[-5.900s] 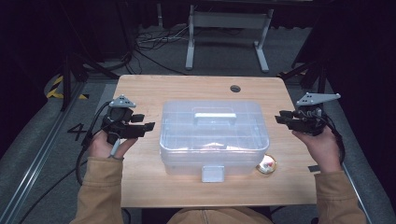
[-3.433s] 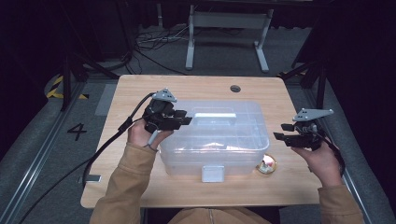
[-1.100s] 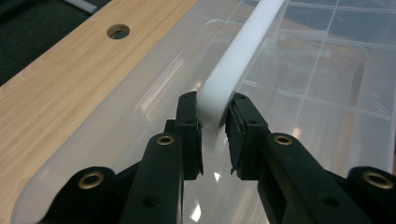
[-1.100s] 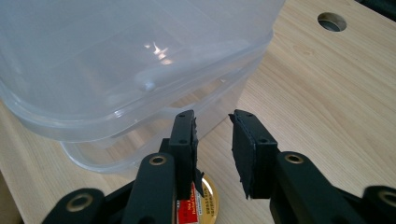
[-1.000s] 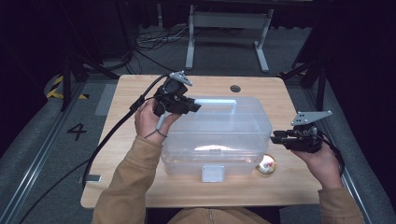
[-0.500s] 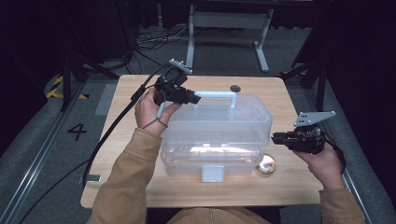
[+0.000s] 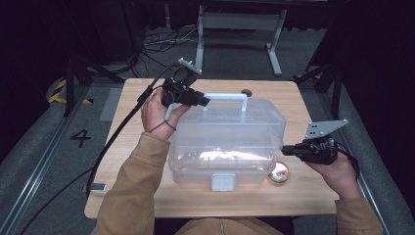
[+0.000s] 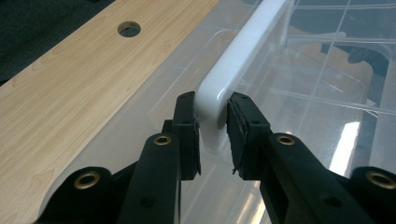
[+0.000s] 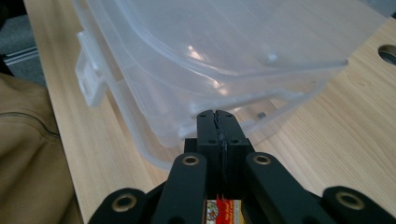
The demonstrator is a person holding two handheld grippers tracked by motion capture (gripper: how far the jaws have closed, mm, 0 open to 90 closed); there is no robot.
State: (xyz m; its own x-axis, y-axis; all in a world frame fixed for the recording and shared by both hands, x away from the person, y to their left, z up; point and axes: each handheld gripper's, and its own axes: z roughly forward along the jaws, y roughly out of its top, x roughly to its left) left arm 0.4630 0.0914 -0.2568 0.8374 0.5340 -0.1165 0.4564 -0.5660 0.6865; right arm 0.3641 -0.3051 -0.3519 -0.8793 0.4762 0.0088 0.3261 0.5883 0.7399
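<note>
The left claw (image 8: 212, 121) is clamped on the end of the white handle (image 8: 243, 56), seemingly to raise the lid (image 7: 230, 115) of the clear box (image 7: 222, 161) mid-worktop (image 7: 122, 147). The right claw (image 9: 218, 116), pressed together and empty, rests against the box's right rim, likely steadying it.

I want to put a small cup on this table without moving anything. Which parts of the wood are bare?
The light wooden table is bare along its left side, from the clear plastic storage box out to the left edge, though the forearm crosses it. A strip along the front edge is also free. The right front is crowded: a small round tin and the right gripper sit there.
</note>
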